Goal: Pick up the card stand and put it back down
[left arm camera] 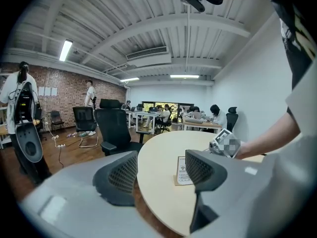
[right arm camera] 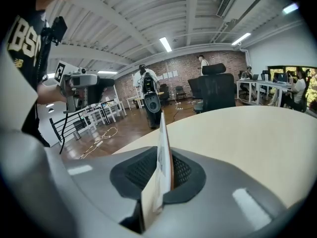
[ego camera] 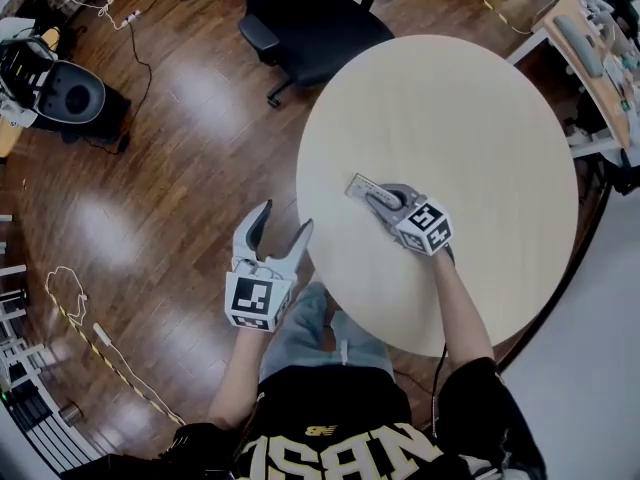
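right gripper [right arm camera: 166, 168]: we have it clamped on the stand [right arm camera: 161, 143], thin card between pads
stand: upright, at the table's [ego camera: 470, 108] left part
left gripper [ego camera: 281, 227]: jaws apart, empty, beside the table edge

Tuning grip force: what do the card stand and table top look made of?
Card stand: thin, stiff sheet with a printed white face and a tan to brown edge. This suggests wood or board, but the look leaves it open.
Table top: pale beige, matte and even with no grain showing, so probably laminate.
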Available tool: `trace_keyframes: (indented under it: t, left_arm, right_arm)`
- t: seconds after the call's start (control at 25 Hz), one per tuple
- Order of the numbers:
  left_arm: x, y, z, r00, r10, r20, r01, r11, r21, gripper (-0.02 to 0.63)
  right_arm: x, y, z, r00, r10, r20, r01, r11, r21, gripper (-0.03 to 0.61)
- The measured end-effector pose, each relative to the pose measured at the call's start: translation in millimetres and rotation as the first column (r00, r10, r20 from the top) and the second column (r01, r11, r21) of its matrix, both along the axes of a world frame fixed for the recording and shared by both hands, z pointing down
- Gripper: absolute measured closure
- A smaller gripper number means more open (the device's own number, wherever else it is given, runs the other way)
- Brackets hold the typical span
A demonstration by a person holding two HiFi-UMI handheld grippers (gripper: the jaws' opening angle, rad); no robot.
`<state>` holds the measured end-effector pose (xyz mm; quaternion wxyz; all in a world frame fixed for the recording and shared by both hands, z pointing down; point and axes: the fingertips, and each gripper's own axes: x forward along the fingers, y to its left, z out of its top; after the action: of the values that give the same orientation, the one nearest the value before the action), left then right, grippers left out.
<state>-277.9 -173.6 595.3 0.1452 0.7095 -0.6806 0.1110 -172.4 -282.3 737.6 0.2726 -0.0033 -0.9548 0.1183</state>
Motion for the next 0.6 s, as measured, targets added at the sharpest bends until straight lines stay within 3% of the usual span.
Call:
trace_keyframes:
  t: [0.24, 0.36, 0.48, 0.6]
  left_arm:
    - [17.4, -14.2, -33.0, 0.999, 0.040, -0.009, -0.039, 0.998, 0.046, 0.313]
    - [31.1, -22.8, -49.3, 0.996, 0.086, 0.008, -0.087, 0.992, 0.091, 0.313]
    - [48.3, -35.9, -76.5, 0.990, 0.135, 0.026, -0.137, 0.981, 0.140, 0.313]
    - [68.9, -50.8, -104.6, 0.981, 0.189, 0.049, -0.195, 0.961, 0.194, 0.313]
  right_arm:
    - [20.1, -1.9, -51.6, 0.998, 0.049, 0.046, -0.051, 0.997, 0.052, 0.439]
    - [38.7, -4.0, -97.2, 0.988, 0.114, 0.102, -0.124, 0.987, 0.104, 0.414]
    - [63.5, -9.9, -153.4, 0.962, 0.213, 0.171, -0.242, 0.954, 0.178, 0.376]
    - [89.8, -13.6, -206.4, 0.921, 0.295, 0.254, -0.358, 0.898, 0.256, 0.319]
